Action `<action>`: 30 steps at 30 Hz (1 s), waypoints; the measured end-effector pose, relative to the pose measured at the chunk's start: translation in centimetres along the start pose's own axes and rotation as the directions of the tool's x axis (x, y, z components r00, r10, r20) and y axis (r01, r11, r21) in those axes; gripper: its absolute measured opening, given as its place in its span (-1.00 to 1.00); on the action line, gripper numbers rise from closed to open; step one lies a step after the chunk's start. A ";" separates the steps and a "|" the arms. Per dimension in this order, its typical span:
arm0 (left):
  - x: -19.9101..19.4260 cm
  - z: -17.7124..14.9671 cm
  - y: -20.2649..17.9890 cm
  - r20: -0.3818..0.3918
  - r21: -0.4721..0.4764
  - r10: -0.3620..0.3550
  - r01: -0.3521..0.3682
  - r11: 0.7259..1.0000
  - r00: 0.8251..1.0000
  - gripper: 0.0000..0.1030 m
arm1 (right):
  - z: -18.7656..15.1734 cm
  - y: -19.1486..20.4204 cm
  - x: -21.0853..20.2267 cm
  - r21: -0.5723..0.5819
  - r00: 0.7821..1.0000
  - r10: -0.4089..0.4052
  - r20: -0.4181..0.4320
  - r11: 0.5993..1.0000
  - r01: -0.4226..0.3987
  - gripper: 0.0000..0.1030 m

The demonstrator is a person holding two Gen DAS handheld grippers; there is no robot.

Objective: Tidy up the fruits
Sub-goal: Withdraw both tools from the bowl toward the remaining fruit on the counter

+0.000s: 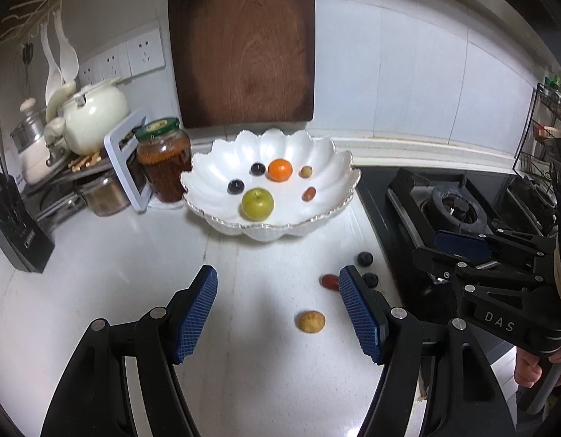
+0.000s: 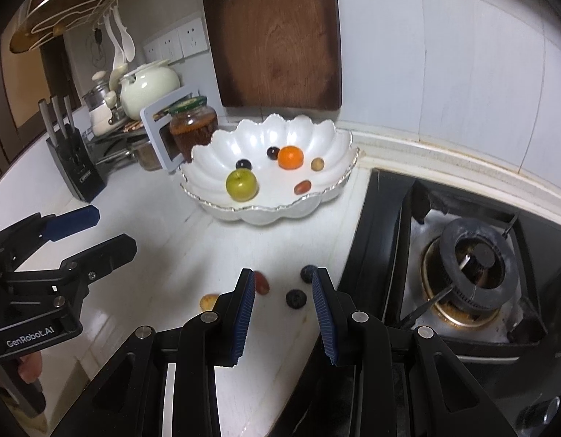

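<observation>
A white scalloped bowl [image 1: 335,160] [image 2: 328,134] stands at the back of the white counter. It holds a green apple [image 1: 257,204] [image 2: 241,185], an orange [image 1: 280,169] [image 2: 290,157], two dark grapes and two small reddish or tan fruits. On the counter lie a yellow-brown fruit [image 1: 311,321] [image 2: 208,301], a red grape [image 1: 328,281] [image 2: 261,283] and two dark blue berries [image 1: 364,258] [image 2: 295,298]. My left gripper [image 1: 278,284] is open and empty above the counter. My right gripper [image 2: 283,286] is open and empty, with one dark berry between its fingers' lines.
A gas stove [image 2: 470,266] lies to the right of the loose fruit. A wooden cutting board [image 1: 244,40] leans on the tiled wall. A jar [image 1: 164,156], a white frame, a teapot [image 1: 93,113] and a knife block [image 2: 74,160] crowd the left.
</observation>
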State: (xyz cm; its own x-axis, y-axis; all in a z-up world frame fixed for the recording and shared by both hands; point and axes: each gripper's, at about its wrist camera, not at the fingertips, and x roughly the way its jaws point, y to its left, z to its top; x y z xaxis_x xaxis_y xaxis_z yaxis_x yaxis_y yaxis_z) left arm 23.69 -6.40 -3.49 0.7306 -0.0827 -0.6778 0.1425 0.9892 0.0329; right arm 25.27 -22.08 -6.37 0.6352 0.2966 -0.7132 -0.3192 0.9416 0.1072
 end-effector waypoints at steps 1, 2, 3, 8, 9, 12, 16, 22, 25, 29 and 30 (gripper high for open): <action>0.2 -0.2 0.0 -0.007 -0.003 -0.004 0.004 1.000 1.000 0.34 | -0.1 0.0 0.2 0.001 1.000 0.002 -0.006 1.000 -0.001 -0.34; 0.3 -0.4 -0.1 -0.014 -0.005 -0.007 0.007 1.000 1.000 0.34 | -0.2 0.0 0.3 0.002 1.000 0.004 -0.010 1.000 -0.004 -0.34; 0.5 -0.6 -0.1 -0.021 -0.007 -0.009 0.009 1.000 1.000 0.34 | -0.4 0.0 0.5 0.003 1.000 0.007 -0.017 1.000 -0.007 -0.34; 1.5 -1.5 -0.3 -0.066 -0.025 -0.031 0.029 0.999 0.997 0.34 | -1.3 -0.1 1.4 0.008 0.998 0.018 -0.052 1.000 -0.017 -0.34; 1.7 -1.7 -0.4 -0.075 -0.024 -0.030 0.028 0.999 0.997 0.34 | -1.4 -0.2 1.6 0.009 0.998 0.020 -0.057 1.000 -0.019 -0.34; 2.2 -2.0 -0.6 -0.090 -0.018 -0.029 0.027 0.999 0.995 0.34 | -1.7 -0.2 2.1 0.012 0.997 0.021 -0.074 1.000 -0.020 -0.34; 2.9 -2.5 -1.0 -0.112 -0.011 -0.036 0.035 0.999 0.993 0.34 | -2.0 -0.4 2.8 0.013 0.995 0.025 -0.096 1.000 -0.024 -0.34; 4.5 -3.2 -1.4 -0.155 -0.006 -0.049 0.048 0.999 0.987 0.33 | -2.2 -1.0 4.0 0.013 0.991 0.027 -0.128 1.000 -0.026 -0.34; 5.5 -3.5 -1.4 -0.176 -0.010 -0.060 0.059 0.998 0.983 0.33 | -2.3 -1.2 4.7 0.010 0.989 0.027 -0.145 1.000 -0.026 -0.34; 6.5 -3.8 -1.4 -0.202 -0.025 -0.068 0.065 0.998 0.977 0.33 | -2.4 -1.5 5.6 0.000 0.985 0.025 -0.169 1.000 -0.025 -0.34; 6.8 -3.9 -1.4 -0.206 -0.029 -0.071 0.066 0.997 0.976 0.33 | -2.4 -1.5 5.8 -0.003 0.985 0.024 -0.173 1.000 -0.025 -0.34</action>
State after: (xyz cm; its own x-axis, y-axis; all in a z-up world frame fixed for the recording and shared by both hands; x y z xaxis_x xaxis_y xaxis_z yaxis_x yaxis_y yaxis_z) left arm 25.84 -7.88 -10.96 0.5650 -0.1257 -0.8155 0.1714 0.9846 -0.0330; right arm 27.72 -22.14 -12.34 0.4958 0.2870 -0.8197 -0.3370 0.9334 0.1230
